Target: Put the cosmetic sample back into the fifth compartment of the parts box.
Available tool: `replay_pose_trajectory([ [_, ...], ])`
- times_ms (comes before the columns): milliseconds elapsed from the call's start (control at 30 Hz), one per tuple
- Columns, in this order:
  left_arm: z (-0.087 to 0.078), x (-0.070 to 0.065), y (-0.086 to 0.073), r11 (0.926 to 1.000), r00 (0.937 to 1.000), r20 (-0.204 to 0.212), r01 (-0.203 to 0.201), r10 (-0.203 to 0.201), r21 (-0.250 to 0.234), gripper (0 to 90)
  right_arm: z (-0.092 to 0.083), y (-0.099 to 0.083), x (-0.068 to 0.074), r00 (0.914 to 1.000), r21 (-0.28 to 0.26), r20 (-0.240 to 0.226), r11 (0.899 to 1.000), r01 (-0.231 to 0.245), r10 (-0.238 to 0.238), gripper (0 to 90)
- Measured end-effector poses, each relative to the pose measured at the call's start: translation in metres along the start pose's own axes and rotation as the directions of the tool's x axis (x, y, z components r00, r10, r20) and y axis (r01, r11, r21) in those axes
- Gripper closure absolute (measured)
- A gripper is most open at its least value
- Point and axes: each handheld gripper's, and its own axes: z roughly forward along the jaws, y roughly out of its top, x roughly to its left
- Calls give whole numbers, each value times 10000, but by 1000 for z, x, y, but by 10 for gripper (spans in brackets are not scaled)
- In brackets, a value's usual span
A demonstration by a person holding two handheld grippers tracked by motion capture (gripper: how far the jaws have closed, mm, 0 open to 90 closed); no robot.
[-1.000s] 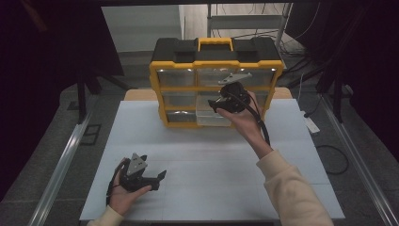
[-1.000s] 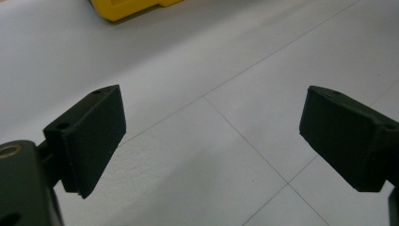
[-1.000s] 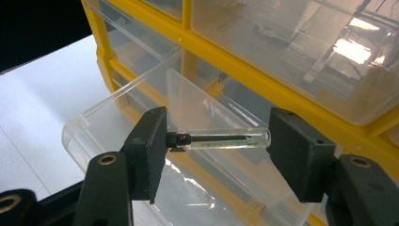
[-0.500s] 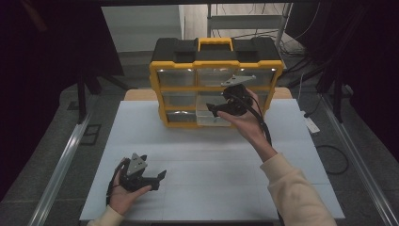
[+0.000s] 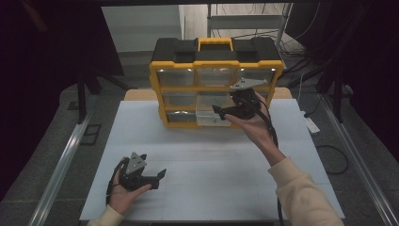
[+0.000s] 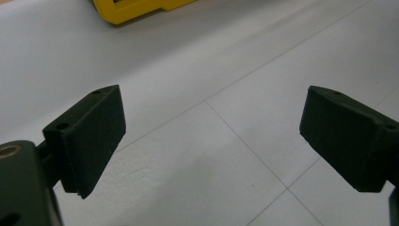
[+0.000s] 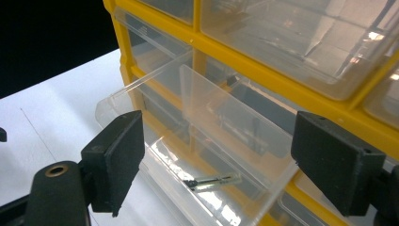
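Since the earlier frame, little has shifted: the right gripper point(image 5: 225, 111) is held at the yellow organizer point(image 5: 216, 87), jaws spread, empty. Well in front-left of the organizer, the left gripper point(image 5: 153, 177) is rested open. A clear drawer point(image 7: 197, 141), pulled out, is judged light, slippery, brittle; its front lip should be gripped.

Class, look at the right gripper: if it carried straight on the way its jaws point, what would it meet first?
Most likely the pulled-out clear drawer of the yellow organizer; the open right gripper points straight at it, though the gap is hard to judge.
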Motion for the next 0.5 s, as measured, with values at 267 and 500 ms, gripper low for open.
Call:
replay_pose_trajectory([
  [267,-1,-1,0,10000,10000,7,14,-14,18,81,-20,-12,1,10000,-332,-46,9994,-41,39,179],
  [500,-3,-5,-1,9998,9997,81,-217,217,-49,80,-55,-43,7,9999,-622,-91,9981,46,-52,178],
])
